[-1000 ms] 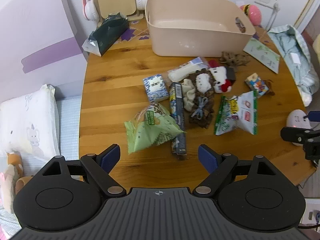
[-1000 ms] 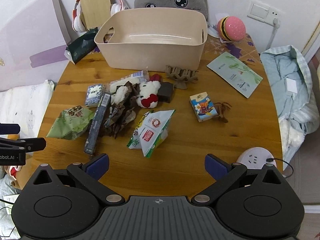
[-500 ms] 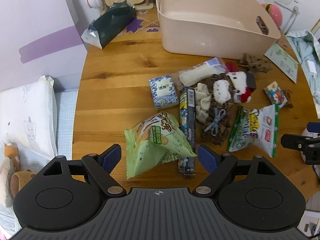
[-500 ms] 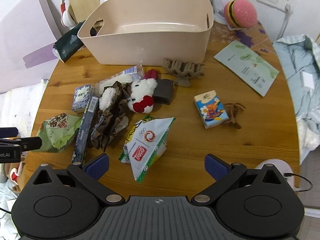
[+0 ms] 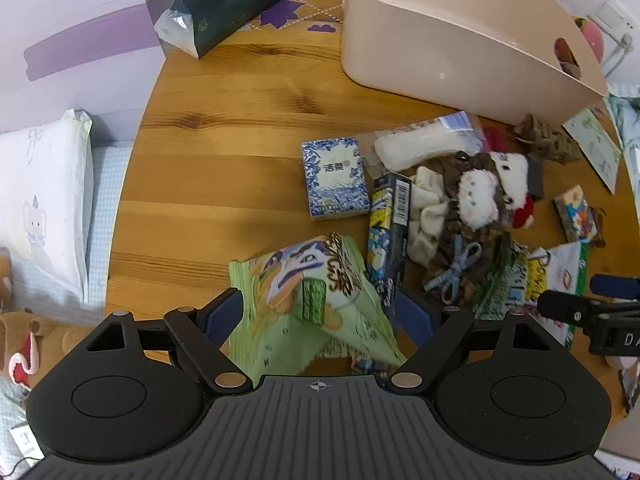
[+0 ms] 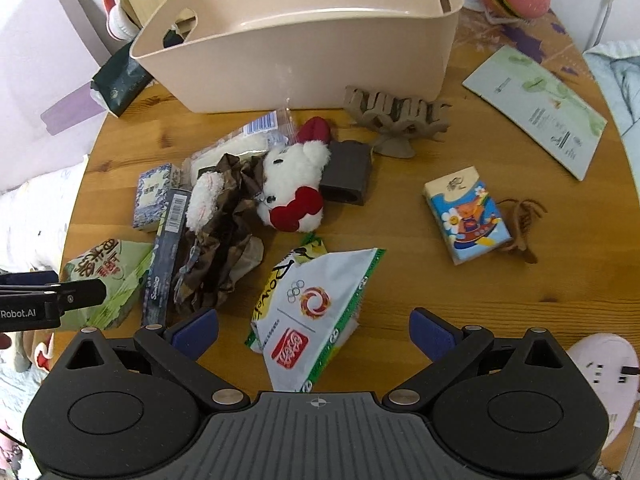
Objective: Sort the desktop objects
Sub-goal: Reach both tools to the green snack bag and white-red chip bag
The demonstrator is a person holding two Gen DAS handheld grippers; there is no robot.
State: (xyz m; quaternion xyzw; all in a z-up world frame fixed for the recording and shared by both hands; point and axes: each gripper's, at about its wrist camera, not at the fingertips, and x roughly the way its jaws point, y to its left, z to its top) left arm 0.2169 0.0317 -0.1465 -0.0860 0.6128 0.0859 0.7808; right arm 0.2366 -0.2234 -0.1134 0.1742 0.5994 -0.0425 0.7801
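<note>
While both grippers hang over it, the round wooden table (image 6: 420, 280) carries the lot, entered by size: beige plastic bin (image 6: 304, 48), far side of table, long axis left to right in the right wrist view, nothing visible inside; green snack bag (image 5: 312, 300), near left edge, puffed, its printed face up, lying between the blue pads of the left gripper (image 5: 318, 314), whose jaws stand wide with pads beside the bag's flanks, contact not clear; white snack bag (image 6: 312, 316), green-trimmed, long axis running from near to far and leaning left, its near end between the wide-spread fingers of the right gripper (image 6: 314, 330), which touches nothing visible; dark green tissue pack (image 5: 228, 8), far left, beside the bin; pale leaflet (image 6: 536, 108), far right, flat, laid diagonally; dark long box (image 5: 390, 244), barcode end pointing away toward the bin, near end under the green bag's edge; white plush toy (image 6: 290, 184) with red bow, resting on brown crumpled cloth (image 6: 224, 236); blue-and-white tissue packet (image 5: 334, 178), flat, just left of the long box; cartoon tissue packet (image 6: 466, 214), well apart to the right, a brown tassel touching its right side
</note>
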